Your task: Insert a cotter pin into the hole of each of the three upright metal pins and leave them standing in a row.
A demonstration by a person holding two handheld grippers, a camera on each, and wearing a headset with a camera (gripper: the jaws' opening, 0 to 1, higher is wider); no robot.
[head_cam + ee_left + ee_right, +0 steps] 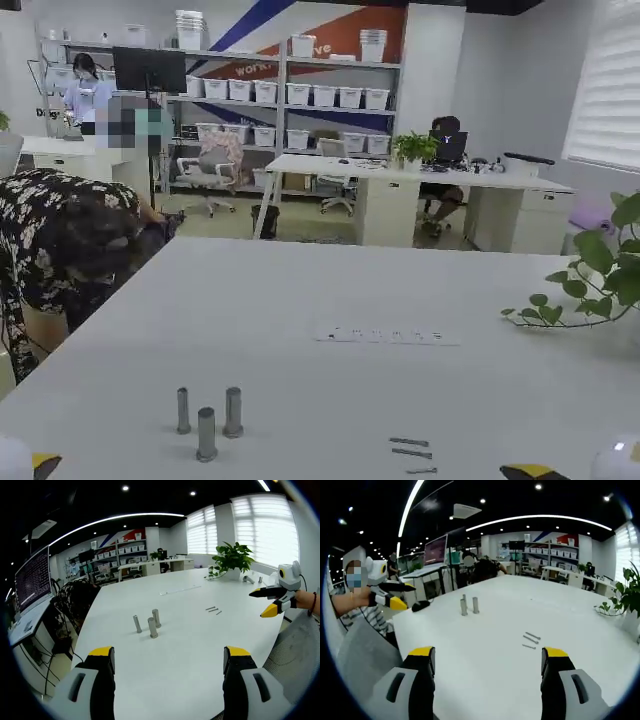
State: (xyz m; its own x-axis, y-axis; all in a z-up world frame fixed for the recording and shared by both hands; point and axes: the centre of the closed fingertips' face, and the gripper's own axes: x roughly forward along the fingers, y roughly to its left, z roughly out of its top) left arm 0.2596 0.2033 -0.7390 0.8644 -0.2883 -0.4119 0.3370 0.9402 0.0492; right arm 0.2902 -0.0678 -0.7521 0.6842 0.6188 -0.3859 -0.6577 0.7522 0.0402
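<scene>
Jaws wide and empty on left gripper (168, 652) and right gripper (487, 652). Metal pins (207, 420) stand clustered; cotter pins (410, 455), probably three, lie right of them. That crowding could topple one during insertion.

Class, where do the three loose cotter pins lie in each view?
Head view: cotter pins at the bottom, right of centre.
Left gripper view: cotter pins right of centre, just below mid-height.
Right gripper view: cotter pins below centre, slightly right.
Shared landmark: upright metal pins, left of them in every view.
</scene>
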